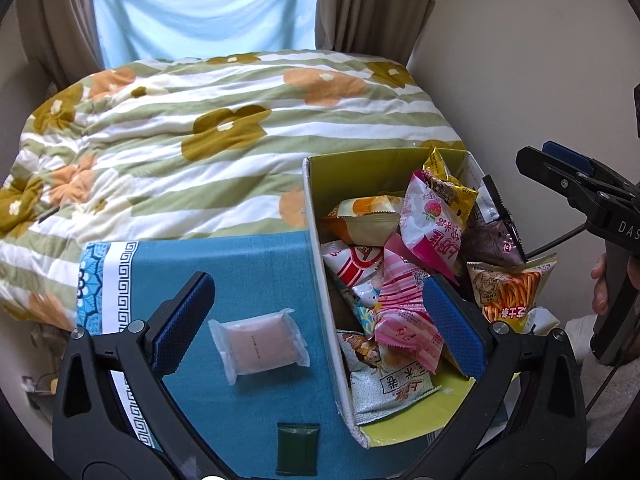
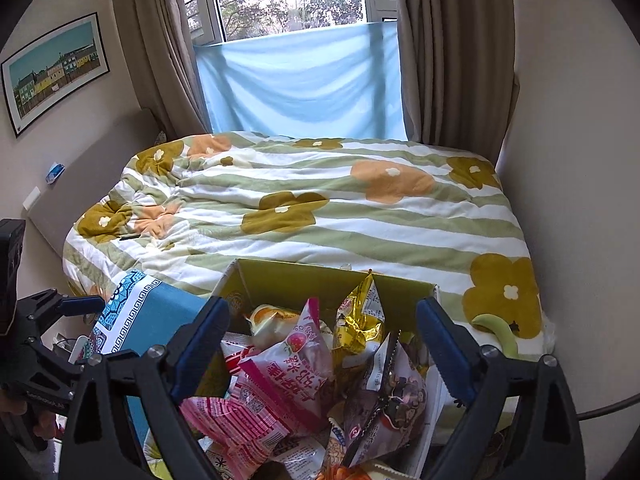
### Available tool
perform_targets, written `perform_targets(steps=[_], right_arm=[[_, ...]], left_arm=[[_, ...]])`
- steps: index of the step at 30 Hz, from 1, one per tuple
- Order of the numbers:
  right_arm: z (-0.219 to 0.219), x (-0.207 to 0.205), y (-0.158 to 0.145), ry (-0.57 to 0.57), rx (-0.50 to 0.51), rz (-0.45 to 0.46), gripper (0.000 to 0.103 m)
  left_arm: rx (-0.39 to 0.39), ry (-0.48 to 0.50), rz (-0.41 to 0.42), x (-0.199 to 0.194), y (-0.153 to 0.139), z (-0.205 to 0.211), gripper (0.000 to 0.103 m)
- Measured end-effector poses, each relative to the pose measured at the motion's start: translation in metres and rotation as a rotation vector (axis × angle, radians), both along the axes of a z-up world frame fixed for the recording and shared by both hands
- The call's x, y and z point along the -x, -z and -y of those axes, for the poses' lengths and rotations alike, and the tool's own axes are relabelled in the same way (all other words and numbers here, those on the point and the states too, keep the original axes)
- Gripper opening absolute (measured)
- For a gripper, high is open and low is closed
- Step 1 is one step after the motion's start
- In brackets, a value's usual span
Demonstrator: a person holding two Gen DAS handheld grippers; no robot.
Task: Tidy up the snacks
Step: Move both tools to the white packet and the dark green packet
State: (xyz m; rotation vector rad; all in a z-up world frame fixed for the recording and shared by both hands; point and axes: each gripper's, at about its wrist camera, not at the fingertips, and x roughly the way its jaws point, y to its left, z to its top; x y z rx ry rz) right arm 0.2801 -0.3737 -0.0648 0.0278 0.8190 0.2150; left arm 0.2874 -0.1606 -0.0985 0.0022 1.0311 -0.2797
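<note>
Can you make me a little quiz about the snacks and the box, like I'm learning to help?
1. True or false: the pale pink packet lies inside the cardboard box.
2. Which has open jaws: A) only the left gripper, B) only the right gripper, C) both?
3. What colour is the small flat packet near the front edge of the blue cloth?

Key: 1 false, it lies on the cloth beside the box. 2 C. 3 dark green.

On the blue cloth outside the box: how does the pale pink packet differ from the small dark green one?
The clear-wrapped pale pink packet is larger and lies askew; the dark green packet is smaller, opaque and squarer to the view. The pink one lies farther from the camera, the green one at the near edge. Both lie flat, ungripped, left of the cardboard box.
</note>
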Motion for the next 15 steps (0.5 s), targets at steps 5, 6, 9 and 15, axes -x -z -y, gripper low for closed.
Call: perform_targets(steps=[5,6,9,15], right_arm=[[-0.014,0.026,-0.02,0.043,0.002,0.02,0.093],[-0.019,0.033,-0.025,0.053,0.004,0.025,0.093],[-0.036,0.054,-0.036,0.079,0.002,0.051,0.093],[-0.083,0.089,-0.043,0.149,-0.003,0.066,0.093]], left_arm=[[0.021,0.024,0.041,0.017,-0.015,-0.022,0.103],[0.025,0.034,0.051,0.02,-0.018,-0.028,0.103],[0.025,0.065,0.08,0.029,-0.024,-0.047,0.103],[0.027,0.137,0.097,0.042,-0.028,-0.097,0.103]])
